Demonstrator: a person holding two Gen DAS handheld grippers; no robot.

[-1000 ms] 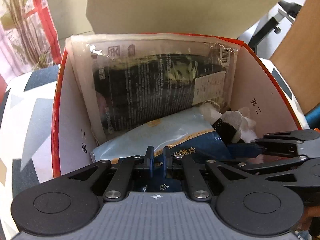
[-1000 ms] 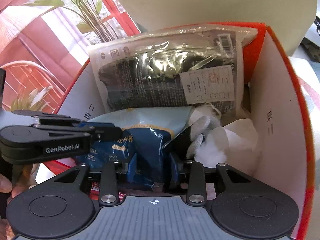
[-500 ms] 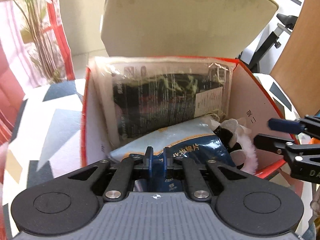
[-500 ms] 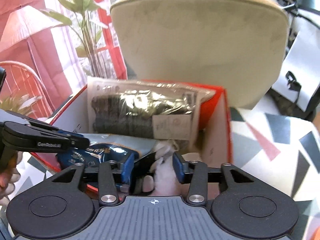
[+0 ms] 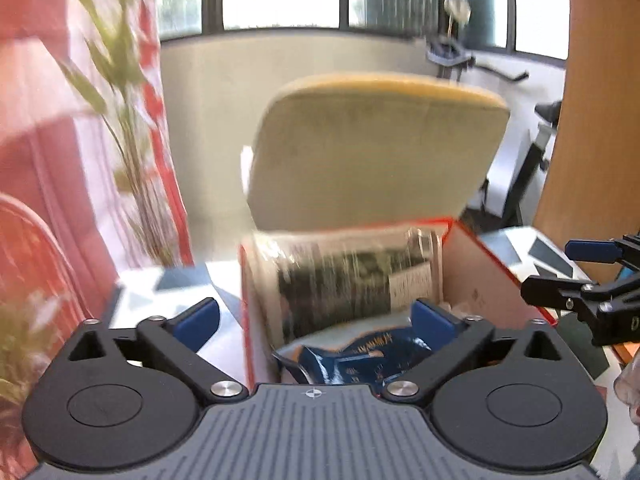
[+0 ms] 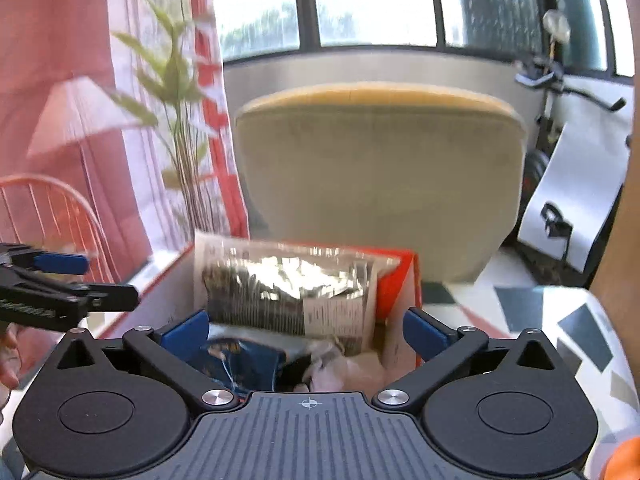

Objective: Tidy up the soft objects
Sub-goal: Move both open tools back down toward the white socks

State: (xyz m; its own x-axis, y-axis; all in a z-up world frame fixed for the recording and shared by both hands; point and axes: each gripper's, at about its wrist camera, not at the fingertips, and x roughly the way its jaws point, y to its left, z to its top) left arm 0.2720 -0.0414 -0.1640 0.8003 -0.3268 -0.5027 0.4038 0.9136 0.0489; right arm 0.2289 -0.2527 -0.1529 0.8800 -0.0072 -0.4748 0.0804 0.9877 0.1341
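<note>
Left wrist view shows my left gripper [image 5: 316,320] spread wide and empty above the orange box [image 5: 486,256], my right gripper [image 6: 306,330] likewise released, with the blue packet [image 5: 360,362] lying in the box below both, against the upright clear bag [image 6: 288,292].

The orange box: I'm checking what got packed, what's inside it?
Inside the orange box: a clear plastic packet upright at the back, a blue pouch and something white in front. Anything underneath is covered.
</note>
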